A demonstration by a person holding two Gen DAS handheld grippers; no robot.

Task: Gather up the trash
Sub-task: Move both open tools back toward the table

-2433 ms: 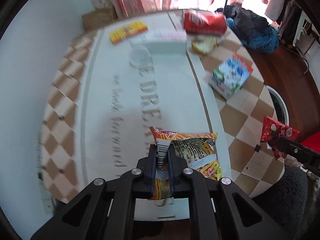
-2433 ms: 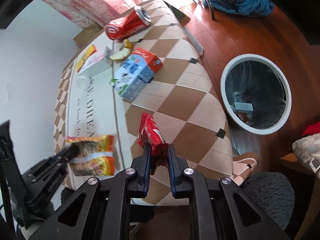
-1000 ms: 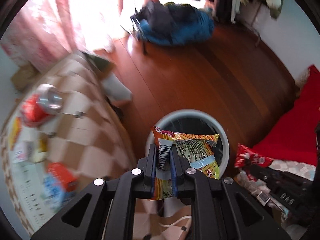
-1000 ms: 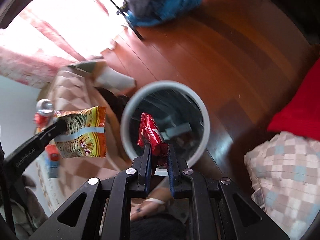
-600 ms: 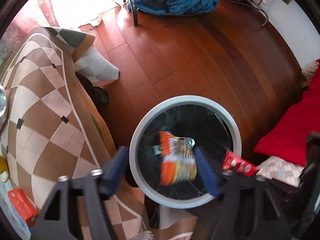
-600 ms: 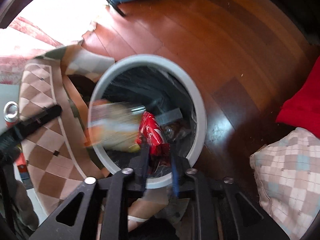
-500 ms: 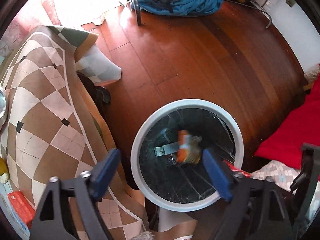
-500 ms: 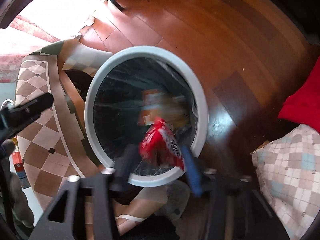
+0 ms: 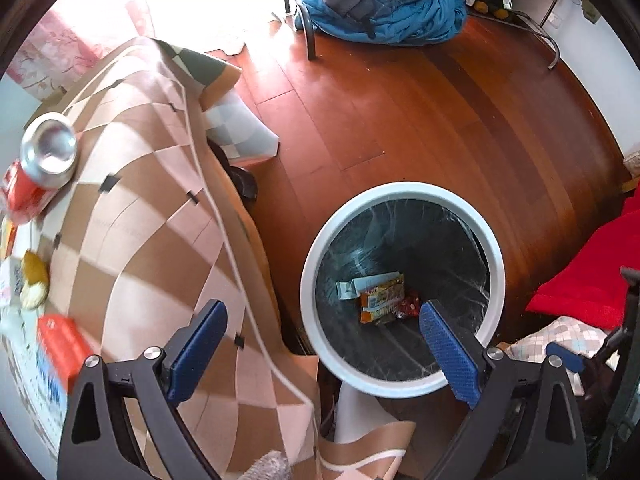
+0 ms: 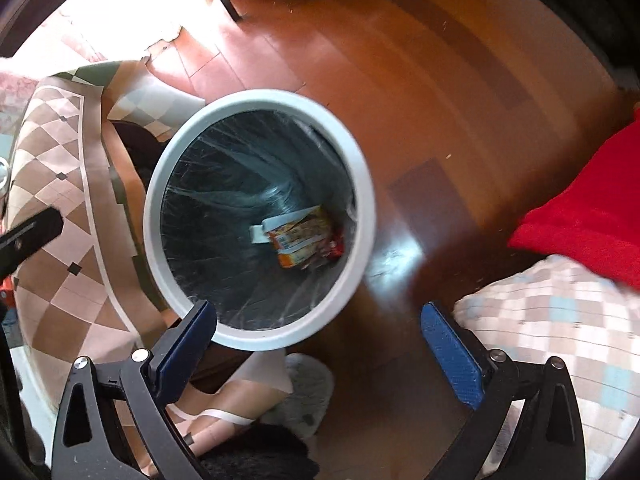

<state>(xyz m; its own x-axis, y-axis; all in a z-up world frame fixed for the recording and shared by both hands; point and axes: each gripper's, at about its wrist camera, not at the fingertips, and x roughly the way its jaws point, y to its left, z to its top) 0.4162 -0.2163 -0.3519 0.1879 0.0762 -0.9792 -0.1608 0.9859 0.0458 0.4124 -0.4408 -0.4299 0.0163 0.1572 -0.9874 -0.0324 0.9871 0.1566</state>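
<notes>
A round bin with a white rim and a black liner stands on the wooden floor beside the table. At its bottom lie an orange snack bag, a red wrapper and a pale flattened carton. My left gripper hangs open above the bin's near rim, nothing between its blue pads. In the right wrist view the same bin rim shows the orange bag and red wrapper inside. My right gripper is open and empty above the bin's near edge.
The table under a checked cloth is at the left, holding a red can, a blue and red carton and a yellow scrap. A red cushion, a checked pillow and a blue clothes heap border the floor.
Both grippers swung from the table to above the bin and opened. The orange snack bag and the red wrapper dropped out and now lie at the bin's bottom.
</notes>
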